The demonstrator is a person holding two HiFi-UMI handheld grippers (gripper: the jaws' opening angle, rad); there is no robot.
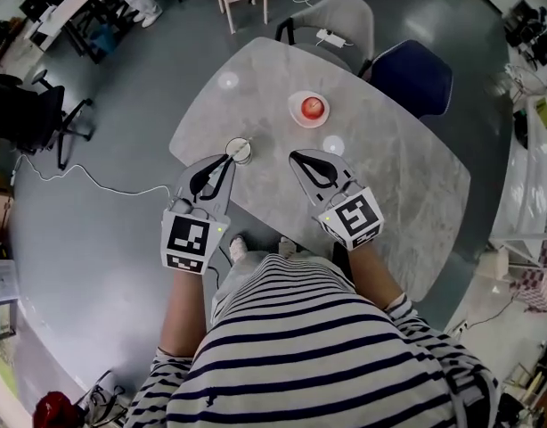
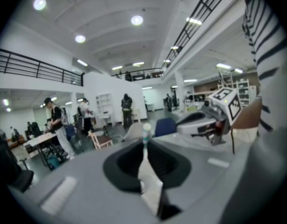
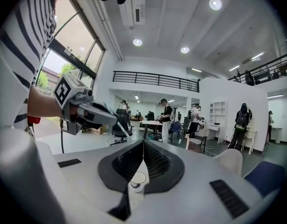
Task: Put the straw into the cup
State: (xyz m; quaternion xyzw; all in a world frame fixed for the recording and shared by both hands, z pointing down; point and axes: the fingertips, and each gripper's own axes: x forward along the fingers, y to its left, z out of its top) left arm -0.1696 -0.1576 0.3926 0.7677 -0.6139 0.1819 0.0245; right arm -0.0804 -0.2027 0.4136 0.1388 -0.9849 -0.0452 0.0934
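Observation:
A clear cup [image 1: 240, 150] stands near the left edge of the marble table [image 1: 389, 176]. My left gripper [image 1: 227, 159] hovers just beside it, shut on a thin pale straw [image 2: 146, 132] that sticks out past the fingertips. In the right gripper view the straw [image 3: 125, 132] slants down from the left gripper [image 3: 116, 119]. My right gripper [image 1: 296, 156] hangs over the table to the right of the cup, jaws together with nothing between them. The cup [image 3: 137, 178] shows low between its fingers. The right gripper [image 2: 178, 129] also appears in the left gripper view.
A white dish with a red object [image 1: 310, 109] sits further back on the table. A grey chair [image 1: 340, 20] and a blue chair [image 1: 414, 77] stand at the far side. A cable [image 1: 86, 181] lies on the floor at left. People stand around desks in the background.

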